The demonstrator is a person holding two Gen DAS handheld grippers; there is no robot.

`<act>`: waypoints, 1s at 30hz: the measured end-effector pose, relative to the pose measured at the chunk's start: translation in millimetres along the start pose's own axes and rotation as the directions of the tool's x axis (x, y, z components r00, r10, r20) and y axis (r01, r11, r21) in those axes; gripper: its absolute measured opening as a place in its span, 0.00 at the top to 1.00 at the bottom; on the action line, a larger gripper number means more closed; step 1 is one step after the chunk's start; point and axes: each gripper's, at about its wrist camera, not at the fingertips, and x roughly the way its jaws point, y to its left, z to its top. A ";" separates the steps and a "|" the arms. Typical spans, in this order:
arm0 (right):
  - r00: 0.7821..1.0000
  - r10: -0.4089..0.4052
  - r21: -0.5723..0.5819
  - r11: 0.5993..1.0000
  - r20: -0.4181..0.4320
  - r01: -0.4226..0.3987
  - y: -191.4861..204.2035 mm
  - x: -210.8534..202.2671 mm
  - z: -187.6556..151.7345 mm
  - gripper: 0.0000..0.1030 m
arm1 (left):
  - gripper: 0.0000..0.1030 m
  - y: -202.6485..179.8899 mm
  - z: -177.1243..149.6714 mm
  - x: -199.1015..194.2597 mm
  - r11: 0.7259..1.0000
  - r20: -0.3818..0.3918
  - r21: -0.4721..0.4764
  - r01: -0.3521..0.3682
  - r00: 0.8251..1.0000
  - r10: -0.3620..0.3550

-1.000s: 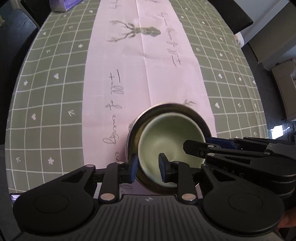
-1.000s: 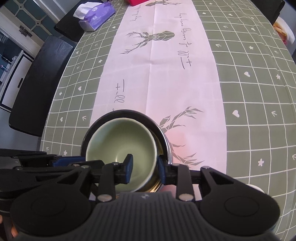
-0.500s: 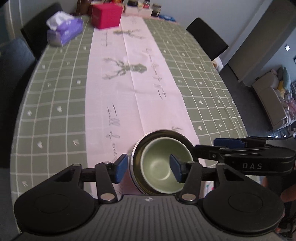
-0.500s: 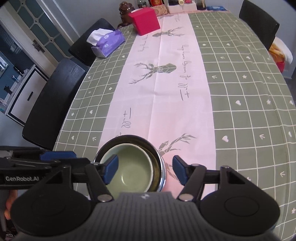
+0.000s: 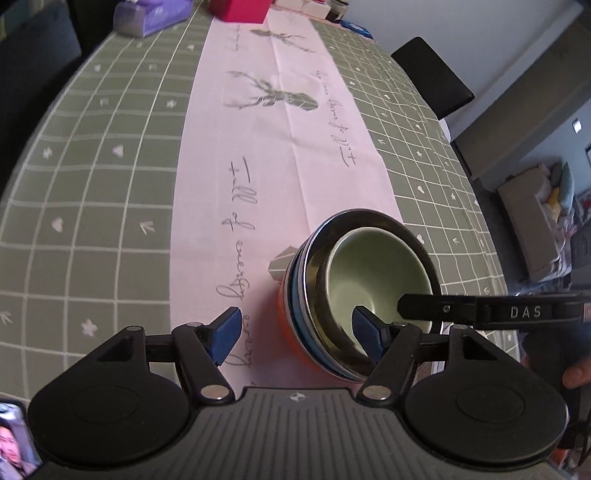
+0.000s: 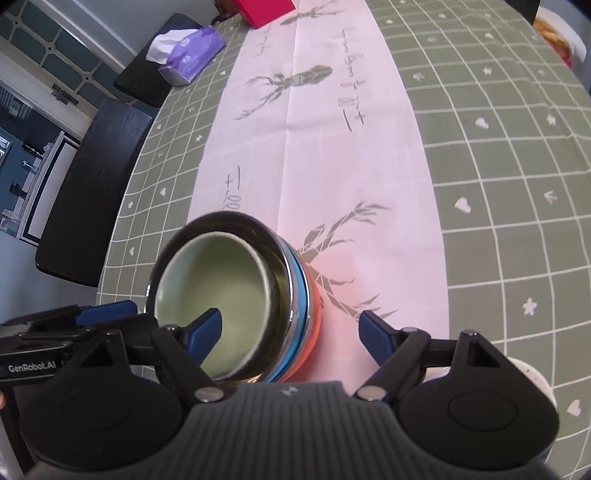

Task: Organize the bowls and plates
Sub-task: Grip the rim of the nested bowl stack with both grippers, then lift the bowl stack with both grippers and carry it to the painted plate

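- Green checked cloth covers the tabletop (image 5: 92, 177), with a pale pink runner (image 5: 266, 155) printed with deer and script down its middle; black chairs stand along the edges, and a purple tissue pack (image 6: 192, 55) and a red box (image 6: 264, 11) sit at the far end, at the top of both frames.
- On the runner near the close edge stands a nested stack: a green bowl (image 5: 376, 277) inside a steel bowl (image 5: 314, 280), which sits on a blue bowl (image 6: 301, 291) and an orange one (image 6: 316, 306) at the bottom.
- In the left wrist view the stack lies lower right of centre; in the right wrist view, lower left.
- Left tongs (image 5: 299, 332) are spread wide and grip nothing. Their right pad overlaps the green bowl's near rim; the left pad hangs over bare runner, clear of the stack.
- Right tongs (image 6: 288, 332) are likewise wide apart and empty. Their left pad overlaps the green bowl's near rim, and the right pad is off beyond the orange bowl's side.
- Each tongs shows in the other's view, so both are about equally near, flanking the stack from opposite sides.
- All the bowls open upward and are round, so there is no long axis to line up with.
- My judgement: the stack looks finished, and a further grip would mean closing a pad pair across a near rim wall.
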 end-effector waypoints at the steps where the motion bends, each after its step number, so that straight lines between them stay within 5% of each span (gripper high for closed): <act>1: 1.000 0.006 0.005 1.000 -0.009 -0.006 -0.7 3.4 -0.5 0.22 | 0.22 2.7 -1.2 3.1 1.000 0.007 -0.018 0.014 1.000 -0.014; 5: 1.000 0.012 0.006 1.000 -0.026 -0.012 -0.4 12.0 -2.2 0.22 | 0.22 7.8 -4.2 13.5 0.995 0.023 -0.071 0.072 0.997 -0.071; 15: 0.999 0.040 0.063 0.997 -0.036 -0.037 -8.5 23.4 -0.5 0.31 | 0.30 16.3 -4.7 39.0 0.980 -0.001 -0.183 0.084 0.996 -0.086; 30: 0.997 0.064 0.097 0.994 -0.049 -0.059 -12.4 32.8 -0.9 0.53 | 0.44 6.8 -8.3 47.7 0.984 0.005 -0.170 0.057 0.998 -0.057</act>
